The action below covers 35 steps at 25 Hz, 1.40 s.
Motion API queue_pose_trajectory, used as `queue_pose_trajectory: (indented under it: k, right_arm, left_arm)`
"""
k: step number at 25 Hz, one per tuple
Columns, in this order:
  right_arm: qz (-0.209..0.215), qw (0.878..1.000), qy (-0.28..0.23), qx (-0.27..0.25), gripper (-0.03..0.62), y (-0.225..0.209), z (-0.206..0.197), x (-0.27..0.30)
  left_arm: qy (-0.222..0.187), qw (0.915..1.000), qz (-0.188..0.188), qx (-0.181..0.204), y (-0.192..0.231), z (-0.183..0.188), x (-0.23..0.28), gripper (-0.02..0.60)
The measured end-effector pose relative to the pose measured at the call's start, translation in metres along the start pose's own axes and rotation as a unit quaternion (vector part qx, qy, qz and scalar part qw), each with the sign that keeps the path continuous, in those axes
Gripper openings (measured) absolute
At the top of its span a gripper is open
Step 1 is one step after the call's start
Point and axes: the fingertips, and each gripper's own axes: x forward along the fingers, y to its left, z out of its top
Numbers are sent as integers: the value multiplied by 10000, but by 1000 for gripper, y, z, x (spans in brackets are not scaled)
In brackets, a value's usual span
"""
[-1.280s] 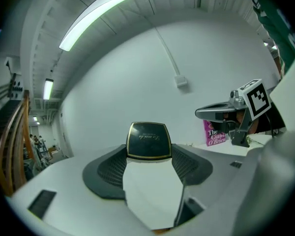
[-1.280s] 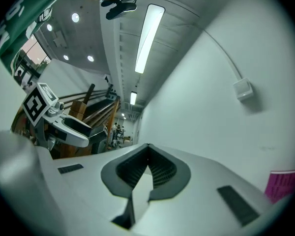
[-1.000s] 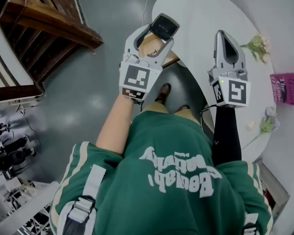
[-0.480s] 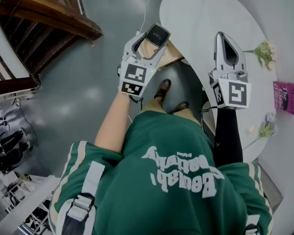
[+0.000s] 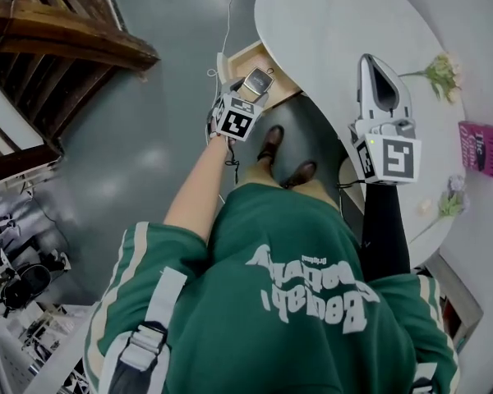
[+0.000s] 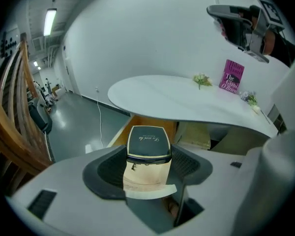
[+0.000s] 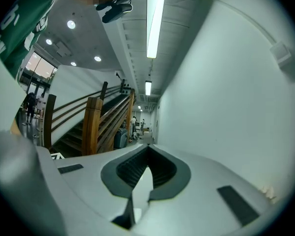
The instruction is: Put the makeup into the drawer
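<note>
Now the left gripper (image 5: pixel 252 89) is clamped on the makeup compact (image 5: pixel 258 80), dark lid facing up. It's at 12 o'clock in the head view, held against the open wooden drawer (image 5: pixel 243 56) that juts from under the white table (image 5: pixel 337 23). At 2 o'clock the right gripper (image 5: pixel 378 68) hangs above the tabletop, jaws pressed together with nothing between them. A pink book (image 5: pixel 481 148) lies at 3 o'clock.

Pink book (image 5: pixel 483 150) and flower sprigs (image 5: pixel 434 76) on the white table (image 5: pixel 337 23)
</note>
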Motion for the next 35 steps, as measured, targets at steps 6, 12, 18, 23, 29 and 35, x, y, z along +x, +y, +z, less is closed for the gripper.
queue_pose_trajectory:
  k: [6,12,18,23,29,35]
  right_arm:
    - [-51,9998,192,-29,9,-2,-13,2]
    - [-103,9995,295,-36,9,-2,-20,7]
    - [-114,9992,386,-2,9,0,-26,9]
    - [-60,9991,408,-22,9,8,-25,15]
    - [-35,9991,413,-46,9,8,-29,13]
    - [-39,9991,422,-38,9,9,-27,15]
  left_arm:
    - [723,9970,-272,103,-6,-37,39,313]
    - [1200,9921,-322,181,-1,-61,57,313]
    - [1668,9851,-319,276,-1,-88,60,313]
    - [1670,9849,-317,316,0,-89,61,313]
    - [1601,9861,-235,364,-2,-90,63,291]
    - [1495,9873,-152,512,3,-90,60,253]
